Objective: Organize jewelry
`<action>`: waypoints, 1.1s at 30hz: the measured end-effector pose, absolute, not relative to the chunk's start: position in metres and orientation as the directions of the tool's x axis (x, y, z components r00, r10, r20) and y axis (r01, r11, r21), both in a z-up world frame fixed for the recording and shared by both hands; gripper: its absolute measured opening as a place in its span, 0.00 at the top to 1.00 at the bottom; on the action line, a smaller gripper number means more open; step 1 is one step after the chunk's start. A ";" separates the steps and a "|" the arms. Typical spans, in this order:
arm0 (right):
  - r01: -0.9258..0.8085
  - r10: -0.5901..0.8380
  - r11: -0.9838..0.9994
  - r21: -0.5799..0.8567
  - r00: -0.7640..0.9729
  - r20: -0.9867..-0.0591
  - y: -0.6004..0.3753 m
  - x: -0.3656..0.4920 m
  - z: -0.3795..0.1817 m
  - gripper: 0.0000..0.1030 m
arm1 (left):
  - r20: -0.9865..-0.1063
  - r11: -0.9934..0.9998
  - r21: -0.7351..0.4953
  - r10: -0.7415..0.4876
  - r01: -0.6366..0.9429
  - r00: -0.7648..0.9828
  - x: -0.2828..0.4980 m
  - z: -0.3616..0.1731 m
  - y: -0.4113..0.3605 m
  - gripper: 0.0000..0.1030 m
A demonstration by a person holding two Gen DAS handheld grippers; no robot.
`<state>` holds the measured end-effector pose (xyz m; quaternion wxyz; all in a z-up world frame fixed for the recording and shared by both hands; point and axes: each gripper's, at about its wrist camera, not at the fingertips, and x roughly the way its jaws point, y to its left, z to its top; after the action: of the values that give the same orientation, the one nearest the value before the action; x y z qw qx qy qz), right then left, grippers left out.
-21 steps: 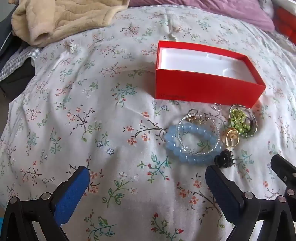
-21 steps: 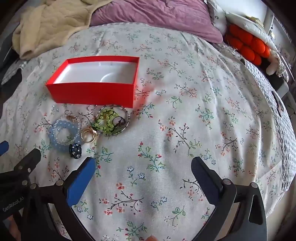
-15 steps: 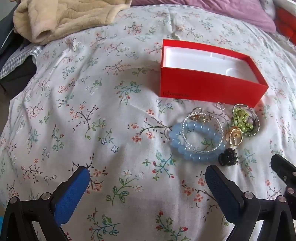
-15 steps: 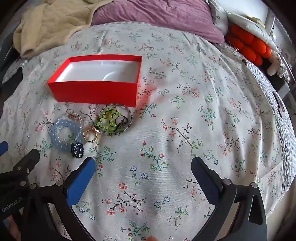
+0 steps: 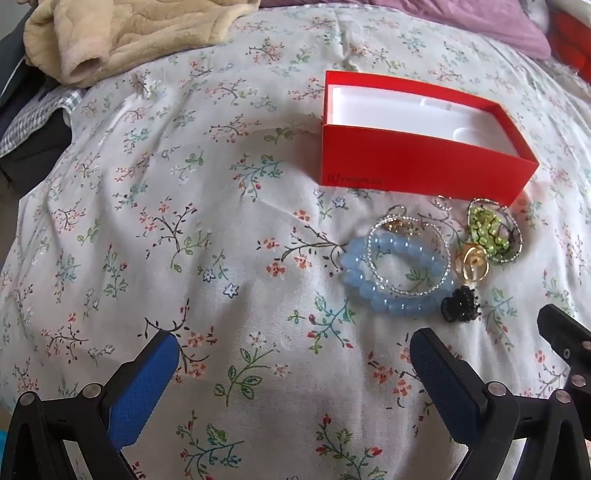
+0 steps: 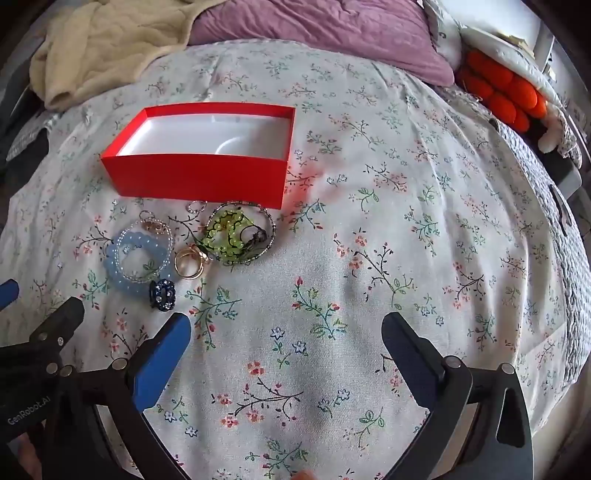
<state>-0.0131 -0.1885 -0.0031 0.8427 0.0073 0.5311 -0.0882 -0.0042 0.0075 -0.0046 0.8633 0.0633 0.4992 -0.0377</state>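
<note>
An open red box (image 5: 424,168) with a white empty inside lies on the floral bedspread; it also shows in the right wrist view (image 6: 195,177). Just in front of it lies a heap of jewelry: a blue bead bracelet (image 5: 388,299) (image 6: 114,267), a clear bead ring (image 5: 410,291), a gold ring (image 5: 471,260) (image 6: 188,262), a green bead piece (image 5: 487,230) (image 6: 225,232) and a dark ring (image 5: 460,304) (image 6: 162,293). My left gripper (image 5: 295,373) is open, below left of the heap. My right gripper (image 6: 288,354) is open, below right of it. Both are empty.
A beige blanket (image 5: 122,37) (image 6: 110,40) and a purple pillow (image 6: 314,26) lie at the far side of the bed. Orange cushions (image 6: 498,90) sit at the far right. The left gripper's finger (image 6: 55,328) shows at the left edge of the right wrist view.
Both grippers have moved a little forward and the views have shifted, so the box and the jewelry sit slightly lower and further right. Nothing was picked up.
</note>
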 end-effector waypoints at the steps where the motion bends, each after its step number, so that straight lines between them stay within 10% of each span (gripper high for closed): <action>1: 0.157 -0.140 0.984 -0.080 0.420 -0.897 -0.189 -0.013 -0.003 0.00 | -0.867 0.989 0.072 -0.002 0.128 0.499 -0.004 -0.005 0.007 0.00; 33: 0.155 -0.136 0.985 -0.078 0.416 -0.899 -0.189 -0.014 -0.004 0.00 | -0.868 0.988 0.078 0.003 0.131 0.496 -0.005 -0.006 0.006 0.00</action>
<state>-0.0135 -0.1889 -0.0044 0.8412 0.0088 0.5336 -0.0867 -0.0049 0.0062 -0.0062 0.8624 0.0668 0.5004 -0.0370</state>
